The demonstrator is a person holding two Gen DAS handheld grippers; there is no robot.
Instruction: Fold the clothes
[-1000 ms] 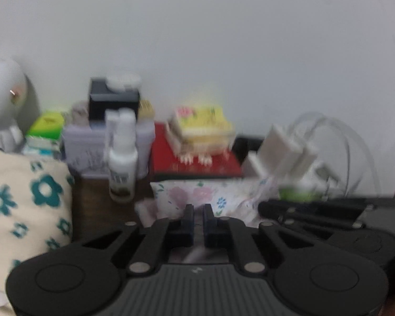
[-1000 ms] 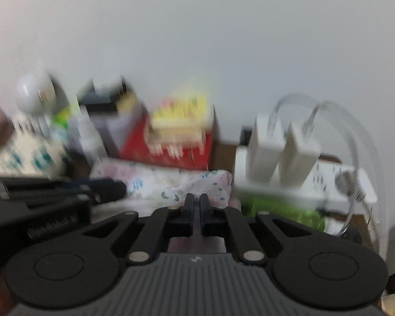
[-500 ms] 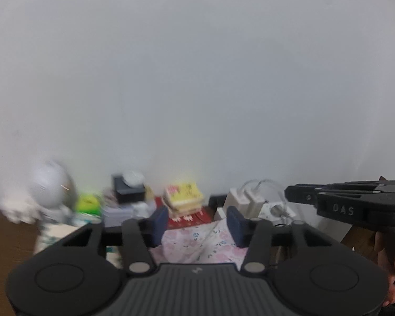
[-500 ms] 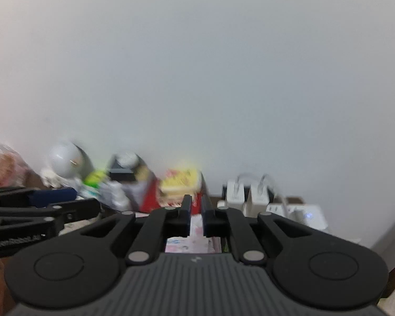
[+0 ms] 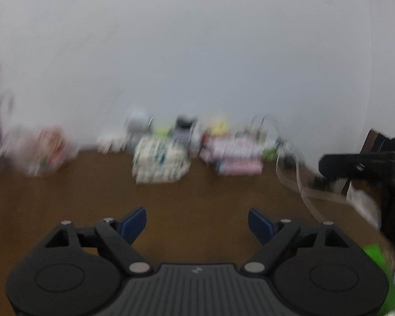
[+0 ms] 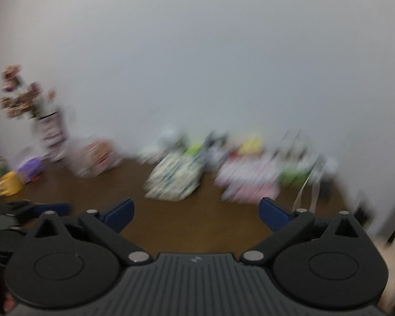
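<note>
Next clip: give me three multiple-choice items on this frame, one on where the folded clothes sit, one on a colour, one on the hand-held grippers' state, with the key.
1. Where do the two folded garments lie?
A. At the far side of the table, near the wall
B. Between the jaws of a hand-held gripper
C. On the floor

2. What colour are the finger pads?
A. Red
B. Blue
C. White

3. How do both hand-held grippers stand?
A. Shut on cloth
B. Shut and empty
C. Open and empty

Key:
1 A: the teal-flowered garment and the pink floral garment rest on the brown table close to the wall.
2 B: the pads are blue.
3 C: the left hand-held gripper and right hand-held gripper have just been opening; only bare table shows between their jaws.
</note>
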